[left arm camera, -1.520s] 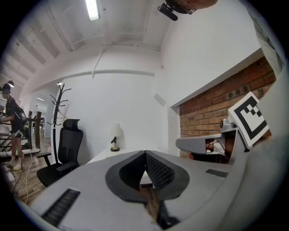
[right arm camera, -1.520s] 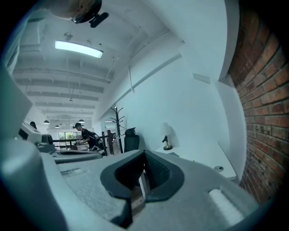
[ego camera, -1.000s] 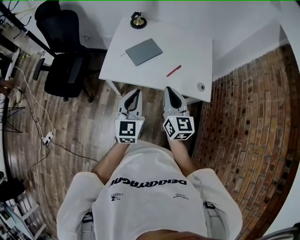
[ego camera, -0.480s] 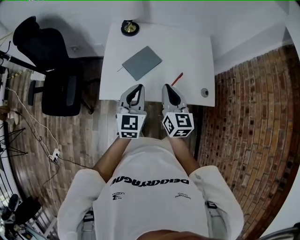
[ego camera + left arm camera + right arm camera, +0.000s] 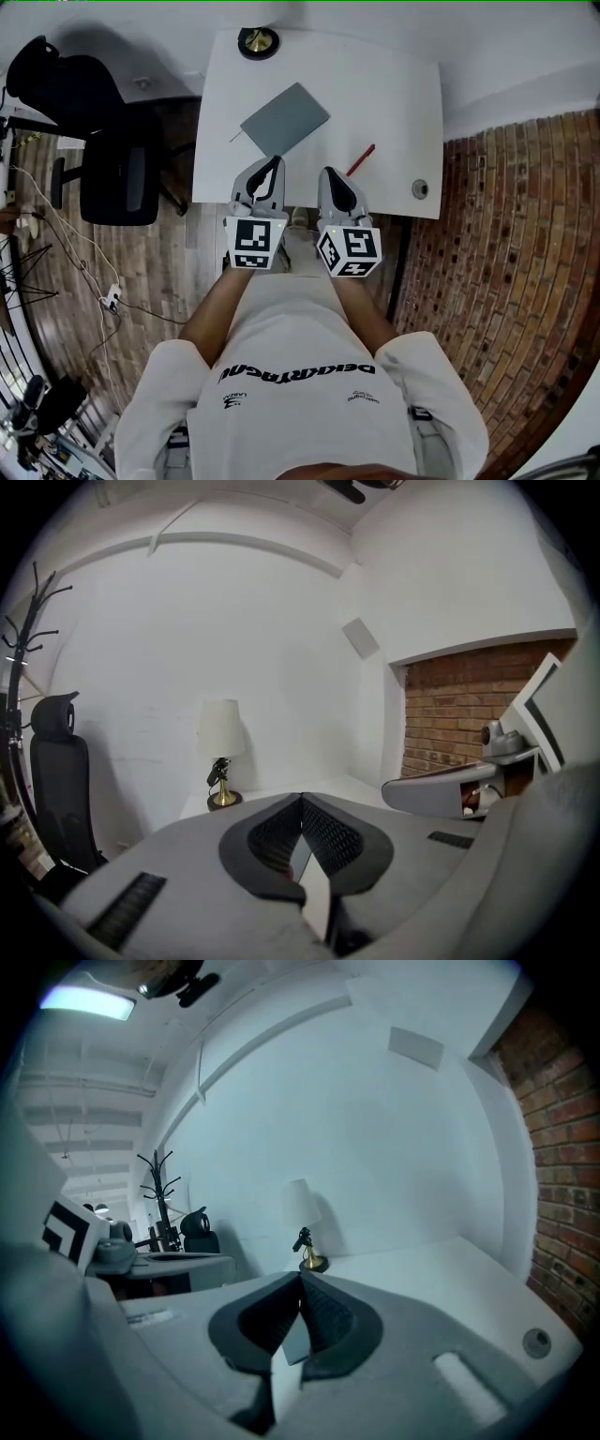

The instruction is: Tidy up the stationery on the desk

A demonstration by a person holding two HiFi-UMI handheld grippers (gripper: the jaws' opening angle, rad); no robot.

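A grey notebook (image 5: 285,119) lies tilted in the middle of the white desk (image 5: 394,94). A thin pencil-like stick (image 5: 235,137) pokes out at its left corner. A red pen (image 5: 360,160) lies to its right, nearer the front edge. My left gripper (image 5: 273,167) is shut and empty, its tips over the desk's front edge just below the notebook. My right gripper (image 5: 329,176) is shut and empty beside it, left of the pen. In the gripper views the left gripper (image 5: 301,800) and the right gripper (image 5: 300,1278) show their jaws closed tip to tip.
A table lamp with a brass base (image 5: 258,41) stands at the desk's back left; the same lamp (image 5: 221,752) appears in the left gripper view. A round cable hole (image 5: 420,188) sits at the front right corner. A black office chair (image 5: 105,159) stands left; brick floor (image 5: 506,281) lies right.
The person has stepped closer to the desk. Both shut grippers have gone from short of the desk to its front edge, near the notebook and pen.
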